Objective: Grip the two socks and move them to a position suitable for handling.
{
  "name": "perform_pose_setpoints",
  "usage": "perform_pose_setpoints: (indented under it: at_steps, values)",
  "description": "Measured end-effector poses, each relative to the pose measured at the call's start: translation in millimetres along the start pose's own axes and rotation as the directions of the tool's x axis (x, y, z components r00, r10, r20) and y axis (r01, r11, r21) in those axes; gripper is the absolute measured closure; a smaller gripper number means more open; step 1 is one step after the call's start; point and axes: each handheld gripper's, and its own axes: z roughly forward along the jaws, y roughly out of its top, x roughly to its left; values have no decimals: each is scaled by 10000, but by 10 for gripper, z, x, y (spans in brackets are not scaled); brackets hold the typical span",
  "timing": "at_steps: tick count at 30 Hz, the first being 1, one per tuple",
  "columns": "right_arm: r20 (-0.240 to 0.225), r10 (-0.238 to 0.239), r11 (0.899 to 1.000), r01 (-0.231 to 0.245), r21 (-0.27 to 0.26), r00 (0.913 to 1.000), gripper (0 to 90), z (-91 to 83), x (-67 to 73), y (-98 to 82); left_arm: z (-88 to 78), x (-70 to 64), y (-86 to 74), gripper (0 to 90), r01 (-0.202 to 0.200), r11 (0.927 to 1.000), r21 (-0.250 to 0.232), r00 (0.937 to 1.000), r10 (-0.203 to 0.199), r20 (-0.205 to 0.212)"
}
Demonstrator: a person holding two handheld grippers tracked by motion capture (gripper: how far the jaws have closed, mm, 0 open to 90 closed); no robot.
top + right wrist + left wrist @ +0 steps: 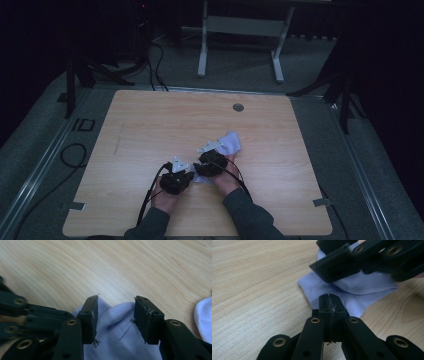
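A pale lilac cloth (231, 142) lies crumpled on the wooden table (150, 130), right of centre. My right gripper (201, 167) hovers over its near part with the jaws apart. A raised fold of the cloth (117, 340) sits between its pads (146, 322), and the left pad touches the fold's edge. My left gripper (190, 176) sits just left of it, shut, with its tips (329, 301) at the near edge of the cloth (362, 287). I cannot tell whether any fabric is pinched there. The right gripper's jaw crosses the top of the left gripper view.
A round metal grommet (238, 107) sits near the table's far edge. A white metal frame (240, 30) stands on the floor beyond. Cables (75, 155) lie on the floor at the left. More white fabric (203, 312) shows at the right edge of the right gripper view.
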Motion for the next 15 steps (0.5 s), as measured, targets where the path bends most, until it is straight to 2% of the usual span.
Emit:
perform_pose_setpoints:
  at_steps: [5, 8, 11, 15]
  values:
    - [94, 59, 9999, -60, 102, 9999, 635, -35, -27, -22, 1, 2, 0, 892, 32, 10000, -9, 10000, -32, 17]
    - [86, 63, 10000, -64, 68, 9999, 733, -95, -67, -36, 0, 2, 0, 892, 28, 10000, 0, 10000, -28, 9]
    - [-121, 133, 9999, -134, -36, 9998, 831, -173, -100, -71, 2, 2, -1, 892, 66, 10000, -30, 10000, -66, 16]
    - [-207, 149, 9996, -154, -219, 9997, 866, -275, -128, -136, 2, 2, -1, 892, 81, 10000, -37, 10000, -81, 16]
